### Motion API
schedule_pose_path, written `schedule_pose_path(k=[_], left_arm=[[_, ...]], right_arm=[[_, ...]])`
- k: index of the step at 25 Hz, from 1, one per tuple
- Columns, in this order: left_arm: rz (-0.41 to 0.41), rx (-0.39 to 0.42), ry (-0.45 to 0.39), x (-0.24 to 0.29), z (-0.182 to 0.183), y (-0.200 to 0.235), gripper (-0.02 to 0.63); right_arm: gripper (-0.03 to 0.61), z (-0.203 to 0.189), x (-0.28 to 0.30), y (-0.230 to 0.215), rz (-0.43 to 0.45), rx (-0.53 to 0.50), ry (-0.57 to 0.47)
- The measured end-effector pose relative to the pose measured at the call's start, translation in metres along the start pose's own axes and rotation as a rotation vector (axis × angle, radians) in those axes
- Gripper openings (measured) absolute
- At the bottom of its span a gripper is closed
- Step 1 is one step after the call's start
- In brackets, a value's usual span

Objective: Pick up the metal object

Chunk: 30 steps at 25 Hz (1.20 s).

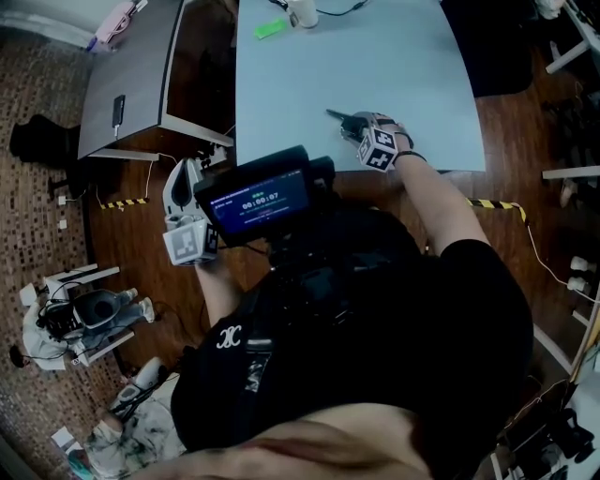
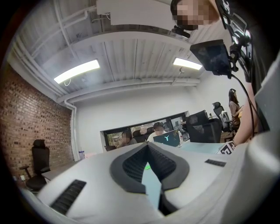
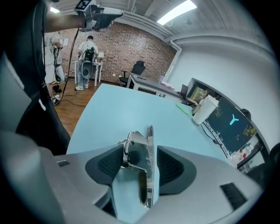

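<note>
A shiny metal bracket (image 3: 142, 157) stands on edge on the pale blue table (image 3: 118, 109), right between the jaws of my right gripper (image 3: 140, 151). The left pad sits against the bracket's folded side; a thin gap shows between the flat plate and the right pad. In the head view the right gripper (image 1: 343, 122) tilts down onto the table's (image 1: 375, 66) near part, and the bracket (image 1: 335, 116) shows only as a dark sliver at its tip. My left gripper (image 1: 185, 178) hangs off the table's left edge, pointing level, its jaws (image 2: 148, 146) together and empty.
A green item (image 1: 270, 28) and a white cup (image 1: 302, 11) sit at the table's far edge, with a monitor (image 3: 232, 120) behind. A grey desk (image 1: 122, 75) with a phone (image 1: 118, 108) stands to the left. People stand by the brick wall (image 3: 131, 43).
</note>
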State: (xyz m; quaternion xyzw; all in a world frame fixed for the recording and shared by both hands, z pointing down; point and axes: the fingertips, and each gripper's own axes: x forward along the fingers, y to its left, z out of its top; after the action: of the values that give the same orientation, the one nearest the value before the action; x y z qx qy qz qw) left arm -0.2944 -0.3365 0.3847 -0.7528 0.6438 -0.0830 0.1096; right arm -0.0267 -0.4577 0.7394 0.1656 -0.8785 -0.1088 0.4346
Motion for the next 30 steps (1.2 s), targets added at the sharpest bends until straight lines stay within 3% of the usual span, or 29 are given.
schedule_pose_path(k=[6, 10, 15, 17, 22, 30], left_arm=[[0.025, 0.026, 0.032, -0.006, -0.010, 0.001, 0.008], [0.001, 0.056, 0.033, -0.004, -0.008, -0.006, 0.008], [-0.043, 0.175, 0.065, 0.001, -0.012, -0.019, 0.009], [-0.058, 0.215, 0.082, 0.004, -0.013, -0.023, 0.009], [-0.079, 0.221, 0.082, 0.010, -0.012, -0.025, 0.009], [-0.111, 0.202, 0.045, 0.022, -0.008, -0.020, 0.009]], right_arm=[[0.167, -0.005, 0.011, -0.003, -0.017, -0.019, 0.042], [0.112, -0.005, 0.014, -0.004, -0.030, -0.032, 0.058], [0.072, 0.002, 0.008, -0.006, -0.043, -0.004, 0.023], [0.069, 0.004, 0.002, -0.010, -0.043, 0.045, -0.002], [0.067, 0.008, -0.014, -0.030, -0.080, 0.218, -0.064], [0.066, 0.036, -0.056, -0.069, -0.181, 0.535, -0.278]])
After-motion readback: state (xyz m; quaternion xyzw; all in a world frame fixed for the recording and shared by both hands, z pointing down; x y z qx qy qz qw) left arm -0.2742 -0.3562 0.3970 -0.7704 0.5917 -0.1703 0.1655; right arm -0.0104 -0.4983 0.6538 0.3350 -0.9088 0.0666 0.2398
